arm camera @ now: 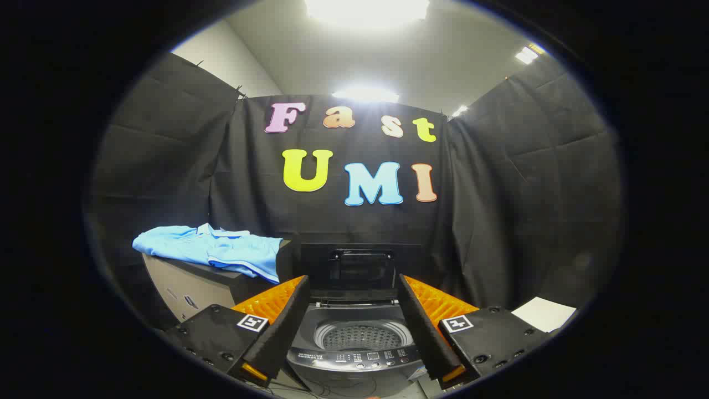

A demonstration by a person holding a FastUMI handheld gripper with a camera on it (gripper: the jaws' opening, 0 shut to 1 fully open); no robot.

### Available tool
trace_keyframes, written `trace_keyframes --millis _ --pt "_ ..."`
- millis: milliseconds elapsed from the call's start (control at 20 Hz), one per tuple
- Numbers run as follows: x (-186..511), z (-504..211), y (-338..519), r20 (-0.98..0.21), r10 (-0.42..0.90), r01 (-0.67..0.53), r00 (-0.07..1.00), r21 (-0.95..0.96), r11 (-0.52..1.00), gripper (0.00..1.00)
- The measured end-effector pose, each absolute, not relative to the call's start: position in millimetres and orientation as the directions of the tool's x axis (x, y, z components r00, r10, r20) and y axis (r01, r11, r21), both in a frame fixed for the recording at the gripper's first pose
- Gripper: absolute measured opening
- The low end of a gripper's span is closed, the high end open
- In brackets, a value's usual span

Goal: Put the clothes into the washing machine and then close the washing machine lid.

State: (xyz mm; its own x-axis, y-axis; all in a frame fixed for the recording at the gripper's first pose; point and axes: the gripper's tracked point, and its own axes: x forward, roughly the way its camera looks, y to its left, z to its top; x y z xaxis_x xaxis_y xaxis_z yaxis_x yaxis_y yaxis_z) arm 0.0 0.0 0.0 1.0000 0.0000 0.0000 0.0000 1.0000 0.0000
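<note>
The hand-held gripper (354, 285) is spread wide, its two fingers holding nothing, their ribbed inner faces turned toward the gap between them. In that gap, just ahead and below, sits the washing machine (354, 354): a dark, rounded top-loader with a row of small buttons along its near edge and a perforated metal drum (363, 336) showing, with no clothing in it as far as can be seen. Its lid (360, 266) stands upright at the far side, a flat dark panel with a handle recess, against the black cloth wall.

The clothes (213, 249) lie to the left of the machine and beyond the left finger: a light blue, soft, collared garment with a pale trim, draped loosely over the top of a boxy brown table (188, 285), one corner hanging over the edge.

By my reading the task has barely begun: the garment is yet to be picked up and loaded, and the lid closed afterwards.

To the near right lies a flat white sheet (545, 313).
</note>
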Motion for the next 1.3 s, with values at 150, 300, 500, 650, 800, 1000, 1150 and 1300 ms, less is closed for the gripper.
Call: trace_keyframes --millis 150,300,500,650,800,1000,1150,1300 --pt "0.5 -4.8 1.9 -0.009 0.005 -0.005 1.0 0.009 1.0 0.98" --pt "0.9 -7.6 5.3 -0.011 0.009 -0.009 1.0 0.01 1.0 0.98" --pt "1.9 -7.7 9.7 -0.009 0.016 -0.016 1.0 0.014 1.0 0.98" --pt "1.9 -6.2 10.9 -0.007 0.019 -0.019 1.0 0.013 1.0 0.98" --pt "2.7 -3.7 12.0 -0.005 0.021 -0.021 1.0 0.014 1.0 0.98" --pt "6.7 4.8 17.6 -0.005 0.038 -0.037 0.999 0.018 0.999 0.98" --pt "14.3 19.5 25.6 0.004 0.061 -0.061 0.998 0.027 0.998 0.98" --pt "22.5 34.3 38.1 0.012 0.094 -0.094 0.996 0.033 0.995 0.98"
